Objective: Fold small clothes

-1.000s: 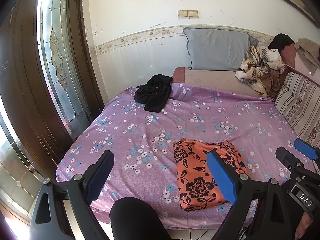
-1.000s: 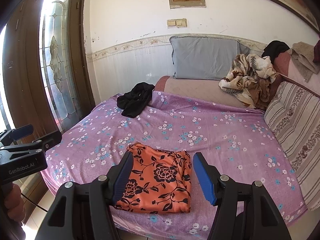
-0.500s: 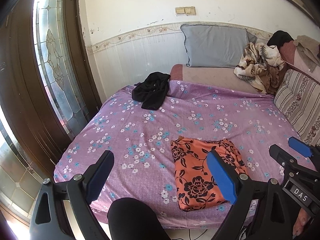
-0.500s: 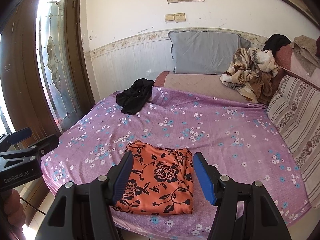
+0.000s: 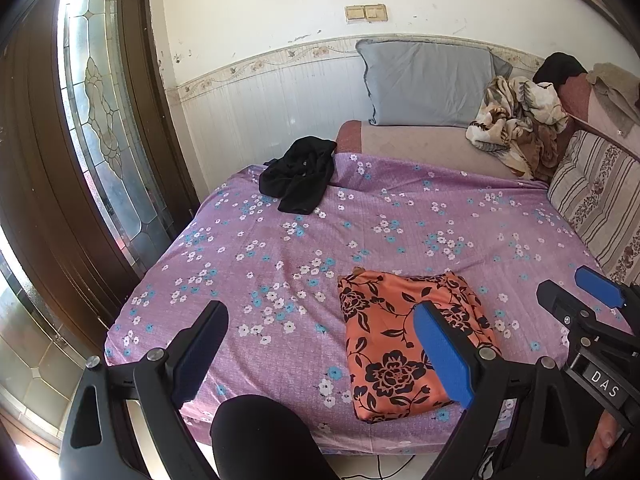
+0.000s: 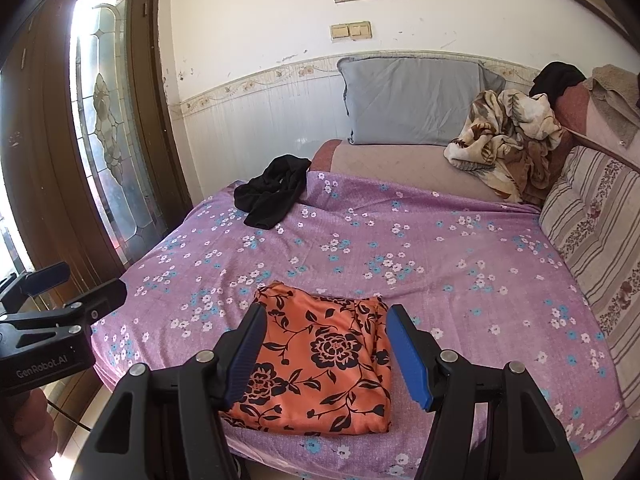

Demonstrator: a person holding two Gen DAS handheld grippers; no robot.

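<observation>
An orange cloth with black flowers (image 5: 404, 344) lies folded flat near the front edge of the purple flowered bedsheet (image 5: 360, 232); it also shows in the right wrist view (image 6: 320, 364). A crumpled black garment (image 5: 300, 174) lies at the sheet's far left; it also shows in the right wrist view (image 6: 272, 192). My left gripper (image 5: 320, 352) is open and empty, held off the bed's front edge, left of the orange cloth. My right gripper (image 6: 326, 356) is open and empty, just in front of the orange cloth.
A grey pillow (image 6: 412, 100) leans on the back wall. A crumpled beige patterned blanket (image 6: 508, 140) and a striped cushion (image 6: 600, 232) are at the right. A wooden door with leaded glass (image 5: 100, 120) stands at the left. A black-clad knee (image 5: 260, 436) is below the bed edge.
Both grippers have drawn back slightly and tilted, so the bed sits a little lower in view. The orange cloth and black garment have not moved. Both stay open.
</observation>
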